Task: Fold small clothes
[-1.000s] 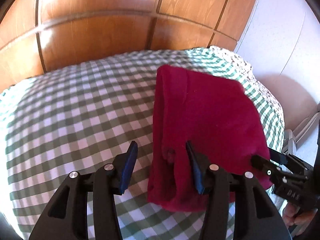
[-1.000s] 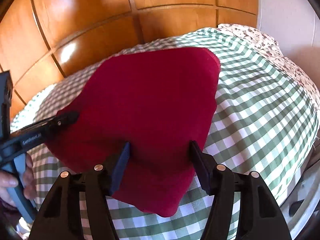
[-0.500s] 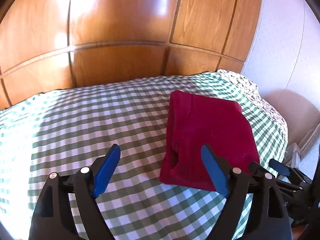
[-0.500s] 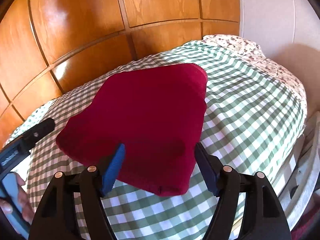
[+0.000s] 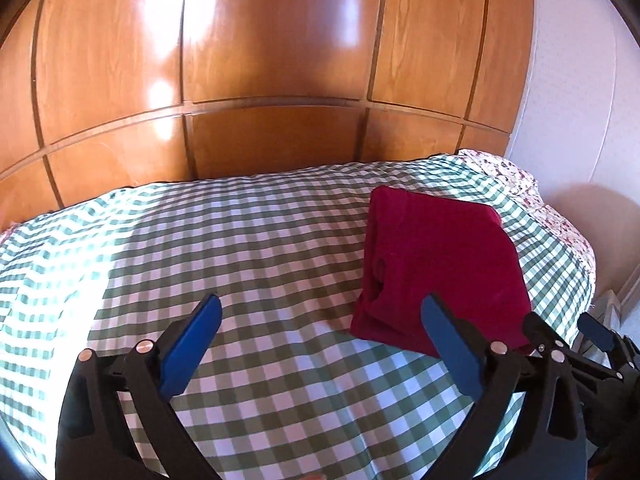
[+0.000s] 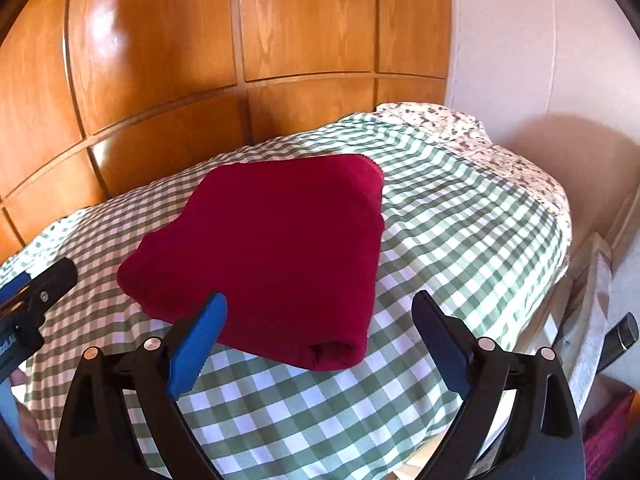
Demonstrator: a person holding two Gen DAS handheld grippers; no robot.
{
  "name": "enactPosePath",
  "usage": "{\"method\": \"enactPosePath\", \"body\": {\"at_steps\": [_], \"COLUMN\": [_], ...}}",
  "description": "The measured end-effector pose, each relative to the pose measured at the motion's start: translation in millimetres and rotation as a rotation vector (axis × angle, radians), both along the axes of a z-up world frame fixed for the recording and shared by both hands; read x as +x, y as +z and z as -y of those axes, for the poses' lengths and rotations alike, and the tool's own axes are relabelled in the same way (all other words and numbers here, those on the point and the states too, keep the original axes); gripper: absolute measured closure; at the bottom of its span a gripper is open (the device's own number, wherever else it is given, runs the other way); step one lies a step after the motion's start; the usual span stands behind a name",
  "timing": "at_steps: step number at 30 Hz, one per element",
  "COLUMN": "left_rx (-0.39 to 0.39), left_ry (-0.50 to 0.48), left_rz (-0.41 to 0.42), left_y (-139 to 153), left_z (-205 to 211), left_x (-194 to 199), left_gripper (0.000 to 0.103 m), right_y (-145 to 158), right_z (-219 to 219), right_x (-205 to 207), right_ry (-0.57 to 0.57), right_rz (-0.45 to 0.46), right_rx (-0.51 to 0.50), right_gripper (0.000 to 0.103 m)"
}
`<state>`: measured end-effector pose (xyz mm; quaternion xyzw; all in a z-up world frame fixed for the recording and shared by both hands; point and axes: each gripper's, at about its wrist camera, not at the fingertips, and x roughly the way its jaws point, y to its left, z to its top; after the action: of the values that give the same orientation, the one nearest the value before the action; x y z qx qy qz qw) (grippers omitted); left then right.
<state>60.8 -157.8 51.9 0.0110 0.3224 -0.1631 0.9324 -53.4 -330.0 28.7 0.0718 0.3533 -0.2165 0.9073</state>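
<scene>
Folded crimson garment (image 6: 272, 240) lies near the bed's (image 5: 240, 248) right edge; left gripper (image 5: 320, 320) and right gripper (image 6: 320, 320), jaws just widened, hold nothing.

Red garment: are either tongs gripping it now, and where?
Neither. Left tongs and right tongs are open, just widened, clear of the folded red garment.

Dark red garment (image 6: 276, 240) lies folded (seemingly squarish) on checked bedspread (image 6: 460, 232).
</scene>
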Motion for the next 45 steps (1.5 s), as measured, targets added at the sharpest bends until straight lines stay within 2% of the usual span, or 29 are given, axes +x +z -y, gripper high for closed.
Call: {"method": "enactPosePath", "body": {"at_steps": [14, 22, 45], "left_rx": [0.045, 0.045, 0.039], "left_ry": [0.040, 0.046, 0.060], "left_rz": [0.022, 0.036, 0.070], "left_y": [4.6, 11.2, 20.0], "left_z": [0.3, -2.7, -9.2], "left_x": [-12.2, -16.5, -26.5], "left_gripper": [0.003, 0.003, 0.003], "right_y": [6.6, 12.9, 11.9], "right_z": [0.2, -7.4, -16.5], "right_x": [-9.2, -13.0, -13.3], "right_ry": [-0.042, -0.038, -0.022], "right_rz": [0.033, 0.056, 0.051], "right_rx": [-0.018, -0.053, -0.046], "right_gripper": [0.009, 0.009, 0.009]}}
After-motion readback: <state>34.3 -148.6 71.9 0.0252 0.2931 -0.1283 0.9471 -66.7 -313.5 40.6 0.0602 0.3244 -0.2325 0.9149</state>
